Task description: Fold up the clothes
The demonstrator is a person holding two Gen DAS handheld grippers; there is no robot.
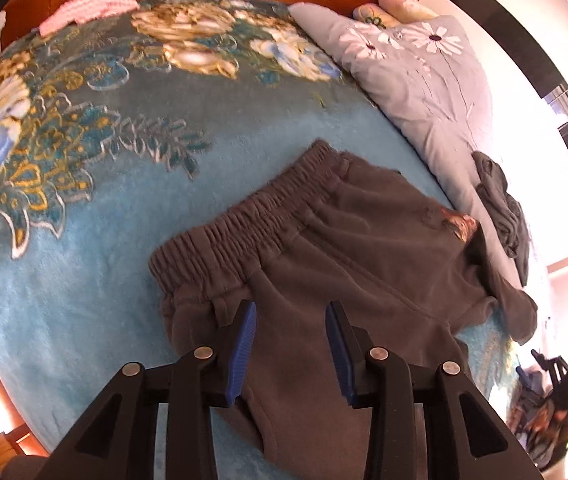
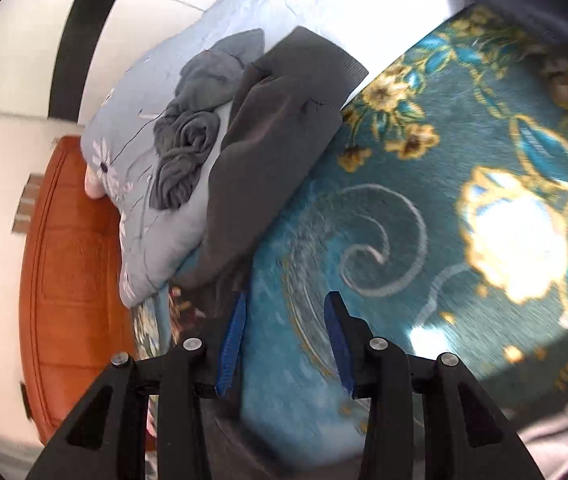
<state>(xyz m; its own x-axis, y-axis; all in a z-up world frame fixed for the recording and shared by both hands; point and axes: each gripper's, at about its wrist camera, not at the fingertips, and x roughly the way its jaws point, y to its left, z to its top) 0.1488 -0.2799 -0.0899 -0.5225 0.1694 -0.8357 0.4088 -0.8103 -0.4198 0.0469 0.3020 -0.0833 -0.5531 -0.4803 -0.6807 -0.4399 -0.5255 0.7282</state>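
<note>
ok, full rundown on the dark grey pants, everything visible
The dark grey fleece-looking pants lie spread on the teal floral plush blanket, gathered elastic waistband toward the headboard side. A small brownish print sits near one hip. One leg runs up onto the pale grey flower-embroidered quilt, beside a crumpled lighter grey garment. The left tool hovers open over the fabric below the waistband; whether it touches is unclear. The right tool is open by the leg.
</note>
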